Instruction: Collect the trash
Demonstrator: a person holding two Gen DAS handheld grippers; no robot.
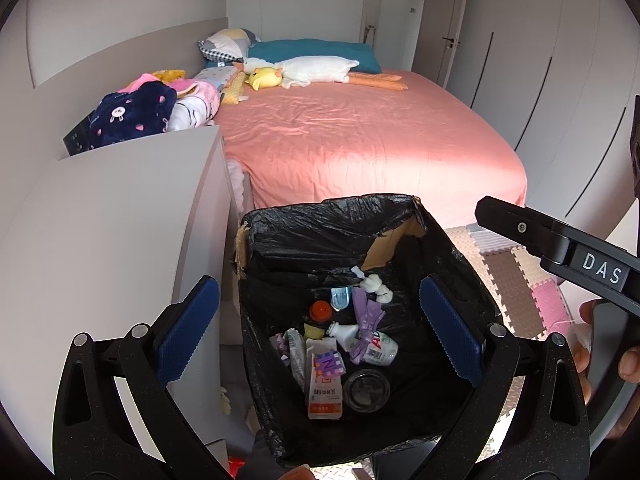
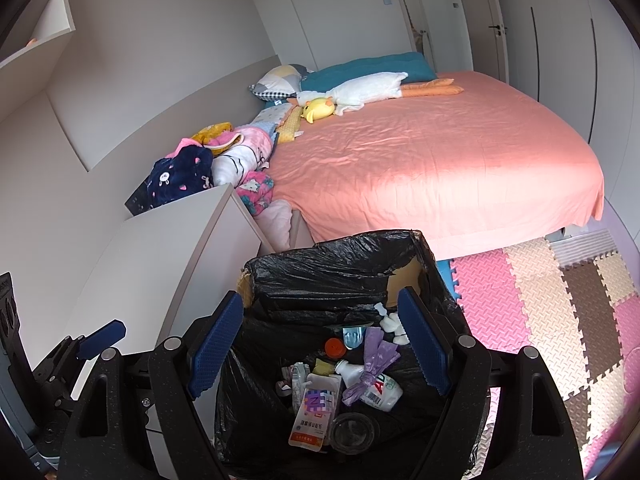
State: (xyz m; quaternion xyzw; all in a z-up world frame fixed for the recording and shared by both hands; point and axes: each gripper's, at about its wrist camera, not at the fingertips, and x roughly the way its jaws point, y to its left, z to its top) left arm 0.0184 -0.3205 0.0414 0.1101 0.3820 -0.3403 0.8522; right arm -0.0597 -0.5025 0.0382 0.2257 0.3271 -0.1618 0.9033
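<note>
Both hand-held grippers — left, right — spread wide, empty, above the trash-filled bin.

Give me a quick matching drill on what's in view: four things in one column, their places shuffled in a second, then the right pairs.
Things:
1. purple bag
2. yellow duck toy
3. navy bunny blanket
4. foam puzzle mat

Places:
A. on the pink bedsheet, near the pillows
B. inside the black-lined trash bin
C. on the floor beside the bed
D. behind the white cabinet, at the wall side of the bed

Pairs: 1-B, 2-A, 3-D, 4-C
</note>
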